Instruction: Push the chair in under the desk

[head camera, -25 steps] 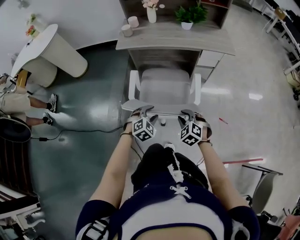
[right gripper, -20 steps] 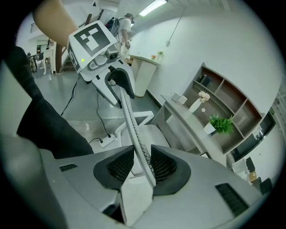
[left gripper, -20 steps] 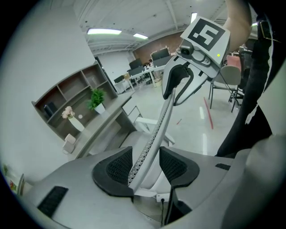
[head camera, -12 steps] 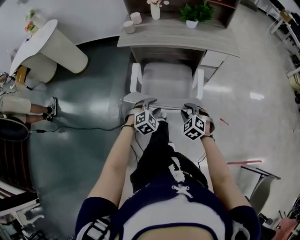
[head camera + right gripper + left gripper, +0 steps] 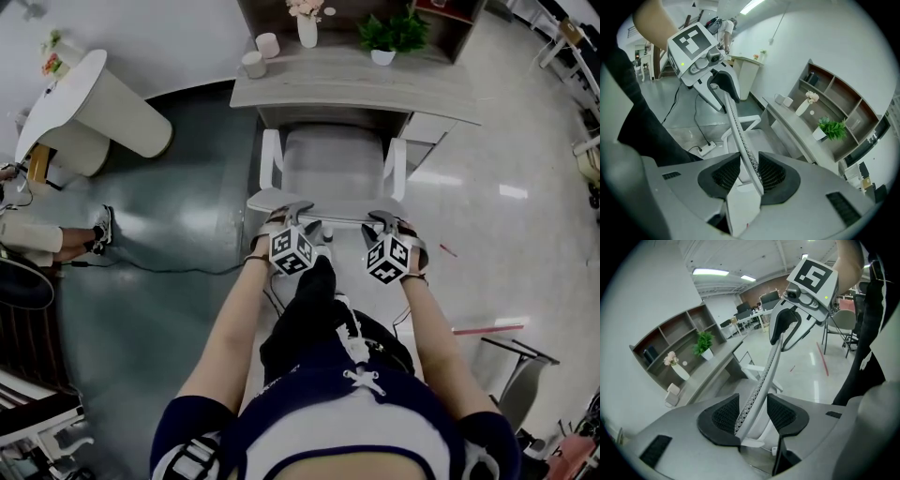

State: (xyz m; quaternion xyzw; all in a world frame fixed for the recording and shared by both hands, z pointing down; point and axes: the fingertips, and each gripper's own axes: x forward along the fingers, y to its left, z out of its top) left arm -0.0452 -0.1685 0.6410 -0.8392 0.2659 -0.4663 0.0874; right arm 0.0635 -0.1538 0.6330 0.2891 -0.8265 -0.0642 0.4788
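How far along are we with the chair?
Done: left claw and right claw straddle the backrest, jaws open around it. In hand: the chair faces the desk, its front at the desk's edge. Remaining: most of the seat shows outside the desk; push it under.

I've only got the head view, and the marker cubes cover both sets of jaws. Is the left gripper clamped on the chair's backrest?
Observer: No. The left gripper, seen in its own view, has its jaws apart. The top rim of the backrest runs between them, close to one pad with a clear gap at the other.
Operator: And the right one?
Observer: The right gripper is open as well. The same rim passes between its jaws and lies against one pad only, so neither gripper is clamping.
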